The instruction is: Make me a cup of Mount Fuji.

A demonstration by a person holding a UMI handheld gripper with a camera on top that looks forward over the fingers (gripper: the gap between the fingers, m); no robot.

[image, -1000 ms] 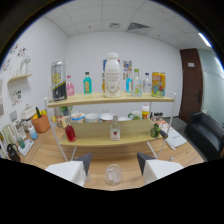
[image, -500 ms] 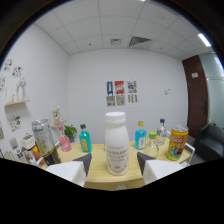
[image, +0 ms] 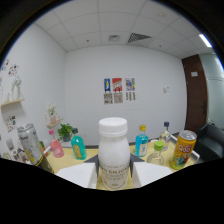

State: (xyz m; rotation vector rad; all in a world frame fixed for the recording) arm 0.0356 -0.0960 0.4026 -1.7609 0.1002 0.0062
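Gripper point(image: 114, 172) positioned at the shelf point(image: 150, 156), white fingers point(image: 80, 174) either side of a white milk bottle point(image: 113, 152). Cannot tell whether pressing on it or merely flanking. Bottle upright between the fingers. Behind: blue bottles point(image: 142, 140), yellow can point(image: 183, 149), silver can point(image: 30, 145), potted plant point(image: 65, 132). Posters point(image: 119, 90) on far wall.

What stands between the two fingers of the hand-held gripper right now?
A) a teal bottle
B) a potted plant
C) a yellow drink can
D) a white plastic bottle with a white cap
D: the white plastic bottle with a white cap stands between the fingers of the hand-held gripper, while the yellow drink can stands off to one side.
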